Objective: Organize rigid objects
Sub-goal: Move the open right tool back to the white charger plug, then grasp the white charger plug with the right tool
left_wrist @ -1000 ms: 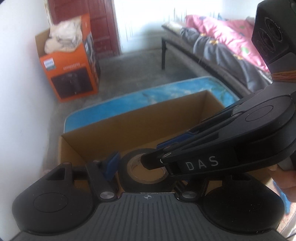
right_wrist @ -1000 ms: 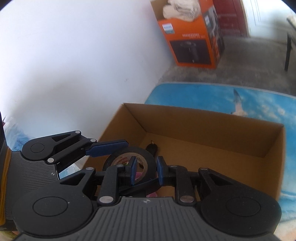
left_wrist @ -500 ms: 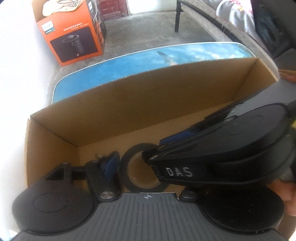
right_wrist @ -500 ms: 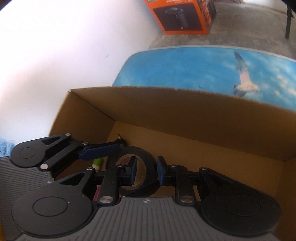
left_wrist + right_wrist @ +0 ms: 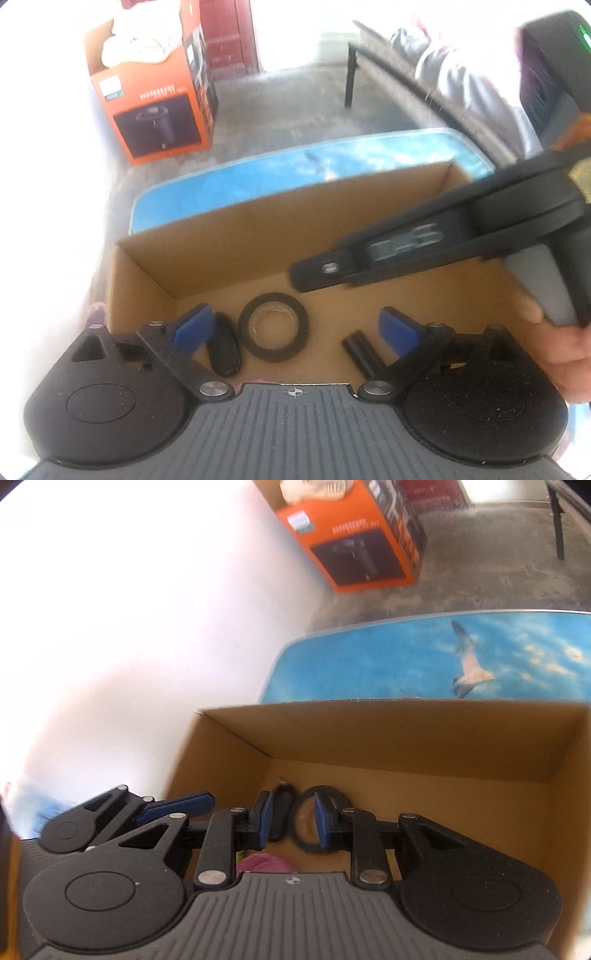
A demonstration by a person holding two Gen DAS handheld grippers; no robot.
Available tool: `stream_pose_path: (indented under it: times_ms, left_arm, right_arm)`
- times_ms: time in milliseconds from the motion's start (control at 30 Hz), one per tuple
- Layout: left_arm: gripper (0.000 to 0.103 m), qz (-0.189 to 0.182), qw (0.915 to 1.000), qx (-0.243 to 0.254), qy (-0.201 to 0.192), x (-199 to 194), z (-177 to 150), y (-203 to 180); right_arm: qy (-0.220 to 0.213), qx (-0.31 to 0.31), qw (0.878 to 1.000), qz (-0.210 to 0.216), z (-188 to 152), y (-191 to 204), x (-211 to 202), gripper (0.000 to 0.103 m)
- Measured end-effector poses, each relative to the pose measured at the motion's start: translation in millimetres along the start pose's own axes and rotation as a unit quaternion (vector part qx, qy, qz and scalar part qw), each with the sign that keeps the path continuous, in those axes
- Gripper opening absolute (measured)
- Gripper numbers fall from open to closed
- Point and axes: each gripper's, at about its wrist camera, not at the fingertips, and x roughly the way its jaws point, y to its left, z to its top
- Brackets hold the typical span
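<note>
**Tape roll lying free in the cardboard box**

In the left wrist view, a black tape roll (image 5: 272,325) is seen lying flat on the floor of the open cardboard box (image 5: 236,236), at lower centre of the frame. The left gripper (image 5: 295,328) is held over it with jaws spreading wide; the roll lies between the blue pads (image 5: 192,326) but is touched by neither. A black oblong object (image 5: 223,345) lies just left of the roll, and a short black cylinder (image 5: 360,350) to its right. The right gripper (image 5: 306,273) is reached in from the upper right, carried by a hand (image 5: 565,343).

In the right wrist view, the right gripper (image 5: 290,821) is shown with jaws narrowly parted and nothing pinched; the tape roll (image 5: 308,823) lies below them. An orange carton (image 5: 354,535) stands on the concrete floor in the upper part of the frame, beyond a blue seagull-printed tabletop (image 5: 406,657).
</note>
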Motion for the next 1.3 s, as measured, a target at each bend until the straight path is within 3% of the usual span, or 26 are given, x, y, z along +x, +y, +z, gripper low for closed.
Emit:
stream_pose_path:
  times_ms: [167, 367, 467, 700, 867, 967, 1133, 1300]
  left_arm:
    - [0.099, -0.035, 0.9980, -0.025, -0.047, -55.4, -26.4, 6.2]
    - [0.102, -0.060, 0.9930, -0.033, -0.096, -101.9, -78.9, -23.8]
    - [0.103, -0.070, 0.9900, -0.030, -0.119, -103.4, -109.0, -39.7]
    - [0.102, -0.131, 0.9820, -0.086, -0.106, -67.5, -173.7, -74.7]
    - [0.094, -0.067, 0.9891, -0.056, -0.118, -42.4, -191.1, -105.2]
    - [0.079, -0.035, 0.9914, -0.040, -0.120, -28.3, -193.2, -114.9]
    - [0.066, -0.025, 0.9913, -0.029, -0.126, -15.3, -191.9, -115.3]
    - [0.058, -0.002, 0.9909, -0.013, -0.134, -3.8, -189.0, -119.1]
  right_arm:
    - [-0.052, 0.021, 0.997, 0.048, -49.5, -1.0, -68.8, 0.027]
    - [-0.103, 0.026, 0.993, 0.055, -137.4, -4.8, -137.0, 0.032]
    - [-0.115, 0.035, 0.991, 0.052, -176.8, -10.1, -153.0, 0.043]
    - [-0.114, 0.077, 0.989, 0.044, -232.3, -23.6, -139.0, 0.044]
    - [-0.115, 0.078, 0.990, 0.033, -238.4, -22.3, -110.6, 0.044]
    - [-0.115, 0.081, 0.989, 0.035, -238.0, -19.2, -97.7, 0.044]
    - [-0.107, 0.086, 0.990, 0.039, -233.5, -19.3, -79.2, 0.043]
    - [-0.095, 0.081, 0.991, 0.039, -225.1, -20.0, -65.0, 0.041]
